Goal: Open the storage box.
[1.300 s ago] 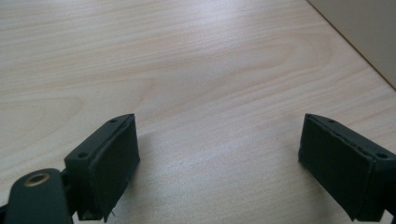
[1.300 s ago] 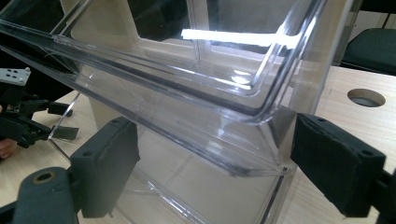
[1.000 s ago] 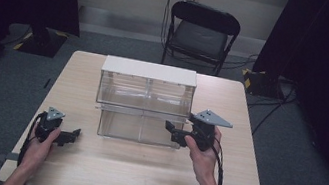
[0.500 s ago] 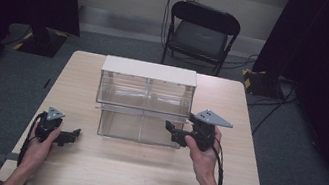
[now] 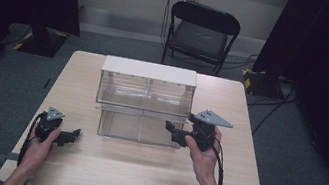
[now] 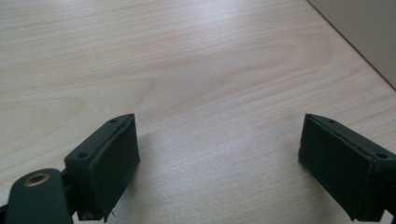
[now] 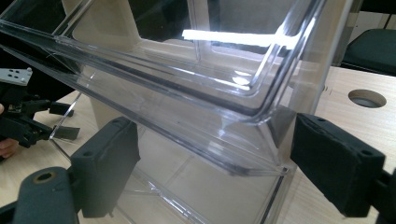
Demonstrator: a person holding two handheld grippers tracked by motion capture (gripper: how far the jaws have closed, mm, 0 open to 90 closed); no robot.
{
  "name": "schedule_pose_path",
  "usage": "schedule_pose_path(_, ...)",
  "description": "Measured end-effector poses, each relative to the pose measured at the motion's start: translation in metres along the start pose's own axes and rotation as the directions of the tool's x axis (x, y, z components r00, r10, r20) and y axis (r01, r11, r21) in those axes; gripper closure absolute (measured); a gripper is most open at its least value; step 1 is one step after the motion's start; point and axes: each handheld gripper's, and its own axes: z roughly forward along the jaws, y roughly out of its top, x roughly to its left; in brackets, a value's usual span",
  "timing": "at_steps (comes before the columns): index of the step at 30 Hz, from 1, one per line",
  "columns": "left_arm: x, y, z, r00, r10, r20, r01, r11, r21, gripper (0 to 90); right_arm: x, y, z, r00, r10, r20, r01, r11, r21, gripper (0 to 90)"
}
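Since walls look like thin clear rigid plastic, clear two-tier bin (image 5: 144, 104) judged light, stiff, slick, crack-prone; best taken by front lip at corner. Sits mid-table (image 5: 147, 181), long axis running left-right, openings facing person. Right gripper (image 5: 170, 130) spread wide, straddling lower tier's near corner (image 7: 261, 163), not closed on it. Left gripper (image 6: 219, 158) released, empty, low over bare wood, well left of bin.
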Motion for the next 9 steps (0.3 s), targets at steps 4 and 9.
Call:
schedule_pose_path(4,0.0003,0.0001,0.0001,1.0,0.001,0.004,-0.001,1.0,0.001,11.4,0.0,-0.0003,-0.0001,1.0,0.0,0.0,0.0,1.0,0.001,14.8)
schedule_pose_path(9,0.0004,0.0002,0.0002,1.0,0.001,0.008,-0.001,1.0,0.002,11.1,0.0003,-0.0004,-0.0002,1.0,0.001,0.0,-0.001,1.0,0.0,14.8)
